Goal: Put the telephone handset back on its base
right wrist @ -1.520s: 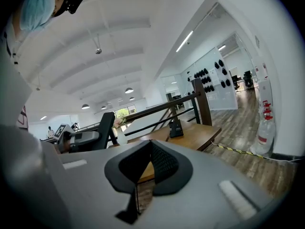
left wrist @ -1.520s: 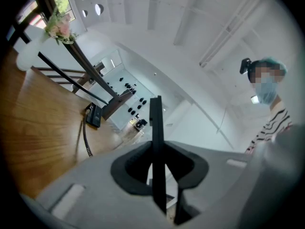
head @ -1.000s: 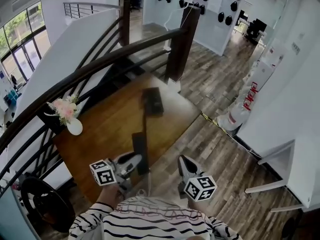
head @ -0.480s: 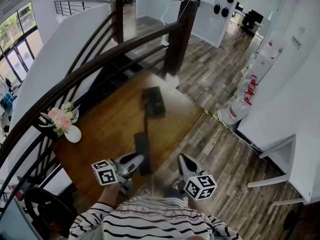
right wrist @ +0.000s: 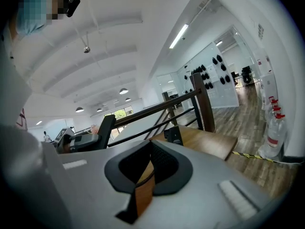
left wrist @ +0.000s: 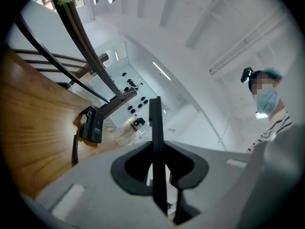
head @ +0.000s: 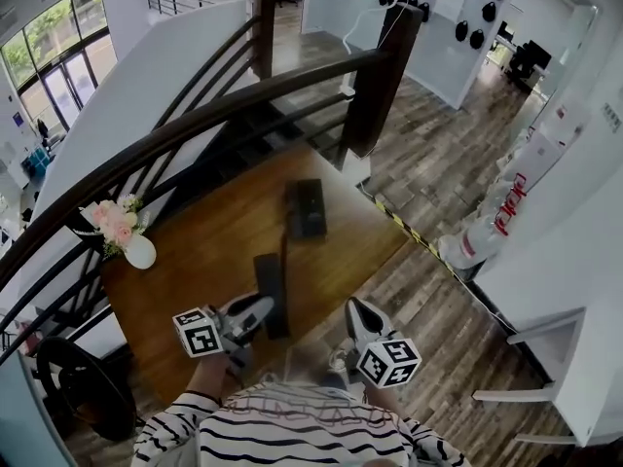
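Observation:
The black phone base (head: pixel 307 207) lies on the wooden table (head: pixel 195 251), toward its far side. A coiled cord (head: pixel 284 251) runs from it to the long black handset (head: pixel 272 285). My left gripper (head: pixel 265 305) is shut on the handset's near end above the table's near edge. In the left gripper view the handset (left wrist: pixel 155 128) stands edge-on between the jaws of the left gripper (left wrist: pixel 157 151), with the base (left wrist: pixel 94 125) ahead to the left. My right gripper (head: pixel 352 309) hangs beside the table's near right edge, shut and holding nothing. It (right wrist: pixel 150 163) faces the base (right wrist: pixel 175 135).
A white vase of pink flowers (head: pixel 127 232) stands at the table's left corner. A dark curved stair railing (head: pixel 243 105) and its post (head: pixel 375 86) run behind the table. Water bottles (head: pixel 487 227) and striped floor tape (head: pixel 409 230) lie to the right.
The head view has shifted a little as the person moves. Both grippers travel with it, and the handset stays in the left jaws.

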`<state>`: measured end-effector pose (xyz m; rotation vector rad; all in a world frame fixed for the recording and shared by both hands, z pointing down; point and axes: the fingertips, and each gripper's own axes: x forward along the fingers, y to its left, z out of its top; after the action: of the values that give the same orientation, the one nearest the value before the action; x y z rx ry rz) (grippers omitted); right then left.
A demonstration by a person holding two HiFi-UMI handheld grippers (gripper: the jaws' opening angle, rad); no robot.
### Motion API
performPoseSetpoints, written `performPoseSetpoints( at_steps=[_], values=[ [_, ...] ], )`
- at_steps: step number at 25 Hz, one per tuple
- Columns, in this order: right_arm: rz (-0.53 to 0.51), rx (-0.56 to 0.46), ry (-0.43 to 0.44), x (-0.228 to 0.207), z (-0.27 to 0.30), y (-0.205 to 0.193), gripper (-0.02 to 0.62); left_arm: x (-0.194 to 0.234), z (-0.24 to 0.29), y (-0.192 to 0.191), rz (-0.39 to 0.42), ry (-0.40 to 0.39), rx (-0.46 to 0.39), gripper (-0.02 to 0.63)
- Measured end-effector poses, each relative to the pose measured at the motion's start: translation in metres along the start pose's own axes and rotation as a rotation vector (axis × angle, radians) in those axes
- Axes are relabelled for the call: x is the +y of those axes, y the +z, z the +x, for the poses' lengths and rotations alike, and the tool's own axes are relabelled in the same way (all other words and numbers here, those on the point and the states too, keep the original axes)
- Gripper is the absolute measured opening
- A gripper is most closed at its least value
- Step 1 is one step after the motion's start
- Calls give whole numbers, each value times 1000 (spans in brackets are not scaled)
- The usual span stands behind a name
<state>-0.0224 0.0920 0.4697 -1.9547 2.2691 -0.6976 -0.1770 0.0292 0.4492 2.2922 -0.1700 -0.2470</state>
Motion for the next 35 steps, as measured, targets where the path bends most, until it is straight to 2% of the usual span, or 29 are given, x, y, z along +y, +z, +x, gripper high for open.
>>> performPoseSetpoints(
  at_steps=[8, 16, 19, 25, 35],
  values=[
    [-51, 56, 129, -83, 9, 36, 2, 7, 80, 0, 48, 87, -73, 73],
    [-98, 101, 245, -155, 9, 59, 2, 1, 148, 11, 105, 91, -105, 72],
    [-116, 116, 287, -167, 11, 63, 2, 0, 165, 22, 141, 98, -114, 72],
    [-120, 123, 346, -173, 30, 75, 2, 7, 196, 42, 198, 106, -45, 72],
    [-115, 126, 360, -170, 101, 91, 2, 56, 230, 109, 215, 80, 12, 72]
  ],
)
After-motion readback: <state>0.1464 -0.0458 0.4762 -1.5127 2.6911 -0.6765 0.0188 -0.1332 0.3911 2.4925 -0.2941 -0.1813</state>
